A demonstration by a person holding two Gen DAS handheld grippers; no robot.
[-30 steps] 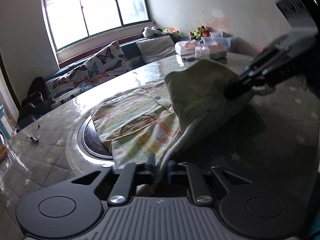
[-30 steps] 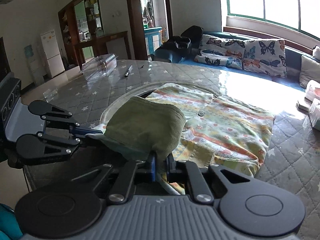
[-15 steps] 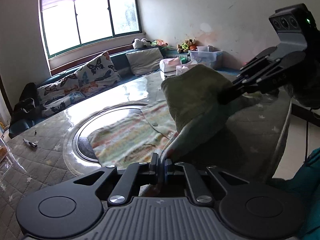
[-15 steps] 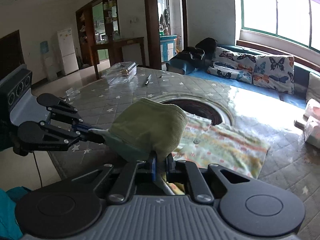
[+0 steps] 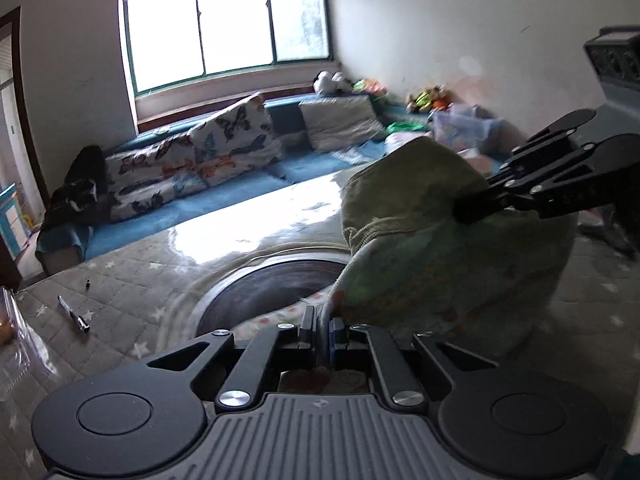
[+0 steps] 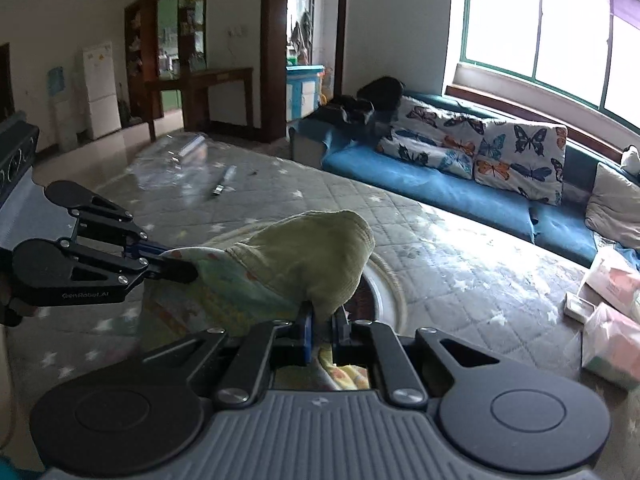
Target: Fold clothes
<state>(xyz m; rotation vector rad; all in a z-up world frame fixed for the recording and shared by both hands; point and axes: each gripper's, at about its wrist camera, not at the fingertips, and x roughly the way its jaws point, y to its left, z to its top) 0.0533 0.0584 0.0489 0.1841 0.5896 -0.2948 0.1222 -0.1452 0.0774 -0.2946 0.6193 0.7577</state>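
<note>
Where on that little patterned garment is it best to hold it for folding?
By its edge, at two spread points, as now: the left gripper and right gripper each pinch the garment along its green-lined rim, coming from the near side. Cloth is limp, so two separated holds probably keep it hanging flat.

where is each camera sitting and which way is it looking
Left wrist: on the left gripper, facing the window and sofa; the right gripper enters from the right.
Right wrist: on the right gripper, facing the doorway and fridge; the left gripper enters from the left.
Shared: both pinch the garment over the quilted table.
</note>
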